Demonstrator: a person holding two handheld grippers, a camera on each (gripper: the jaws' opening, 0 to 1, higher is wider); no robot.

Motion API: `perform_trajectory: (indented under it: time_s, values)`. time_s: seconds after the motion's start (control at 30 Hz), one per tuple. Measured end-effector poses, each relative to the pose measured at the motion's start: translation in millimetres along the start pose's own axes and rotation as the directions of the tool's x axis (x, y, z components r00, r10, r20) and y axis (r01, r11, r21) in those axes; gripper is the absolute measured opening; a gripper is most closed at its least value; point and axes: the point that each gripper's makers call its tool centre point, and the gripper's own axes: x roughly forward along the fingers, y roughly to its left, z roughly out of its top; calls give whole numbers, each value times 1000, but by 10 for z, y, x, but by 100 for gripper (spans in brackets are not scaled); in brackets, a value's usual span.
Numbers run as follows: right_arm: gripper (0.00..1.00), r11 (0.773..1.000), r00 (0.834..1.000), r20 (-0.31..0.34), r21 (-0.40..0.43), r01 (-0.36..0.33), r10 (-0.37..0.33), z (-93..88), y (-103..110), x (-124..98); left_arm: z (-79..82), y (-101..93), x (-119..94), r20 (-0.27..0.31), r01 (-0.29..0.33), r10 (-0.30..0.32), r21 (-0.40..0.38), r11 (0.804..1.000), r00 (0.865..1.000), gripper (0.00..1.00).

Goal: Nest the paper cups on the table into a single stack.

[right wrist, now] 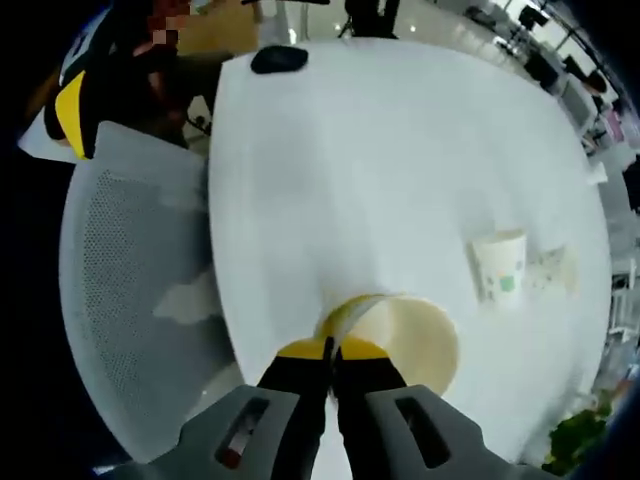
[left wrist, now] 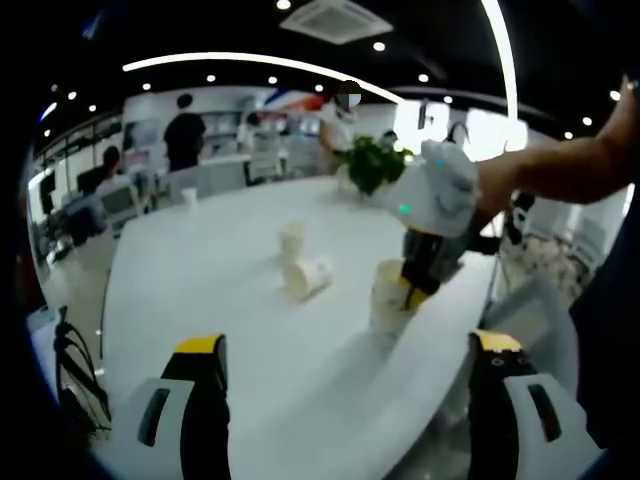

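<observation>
We have the right hand-held gripper point(right wrist: 331, 350) closed down on the rim of a paper cup point(right wrist: 405, 340), jaws pinched together with the cup wall between them; in the left gripper view the same right hand-held gripper point(left wrist: 420, 285) reaches down into that cup point(left wrist: 390, 300), which stands near the surface's right edge. The left hand-held gripper point(left wrist: 345, 375) is spread wide and holds nothing, its yellow-tipped jaws hanging over the near part of the surface point(left wrist: 220, 260). Toward the middle of the surface sit two more cups: an upright cup point(left wrist: 291, 240) and a tipped cup point(left wrist: 310, 278) lying on its side, just beside each other and possibly touching. In the right gripper view the upright cup point(right wrist: 499, 265) carries small green and coloured marks, but we can read no writing, brand or label on it or on any cup. We judge the step in hand to be lifting the pinched cup to carry it over to the pair. To do it well we would keep the rim pinch light enough not to crease the paper, lift straight up, hold the cup level, and lower it squarely over the upright cup's mouth, with the free gripper ready to steady that cup. A plant point(left wrist: 372, 162) stands at the far edge.
</observation>
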Motion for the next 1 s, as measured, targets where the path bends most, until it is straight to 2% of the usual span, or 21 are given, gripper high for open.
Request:
perform_trajectory:
  time_s: [0.1, 0.5, 0.67, 0.77, 0.93, 1.0]
  values:
    - [0, 1000, 1000, 14, -3, -3, 4, 4, -2, -9, 3, -9, -12, 2, -2, 2, -1, 1000, 1000, 98]
    - [14, 999, 998, 63, 40, -28, 25, -79, -89, -118, -11, -14, 1, -1, -5, 5, -9, 1000, 1000, 98]
    - [23, 998, 994, 102, 47, -47, 42, -57, -62, -191, 3, -17, 20, -1, -5, 5, -10, 1000, 1000, 98]
    - [26, 998, 992, 120, 39, -40, 35, -44, -76, -231, 26, -9, 39, 3, -5, 5, -8, 1000, 1000, 98]
    - [31, 997, 977, 211, 59, -45, 32, 17, -89, -348, 78, 22, 62, 14, -8, 8, -5, 1000, 1000, 98]
    - [36, 995, 959, 283, 92, -41, 14, 71, -129, -431, 98, 33, 63, 19, -10, 10, -7, 1000, 1000, 98]
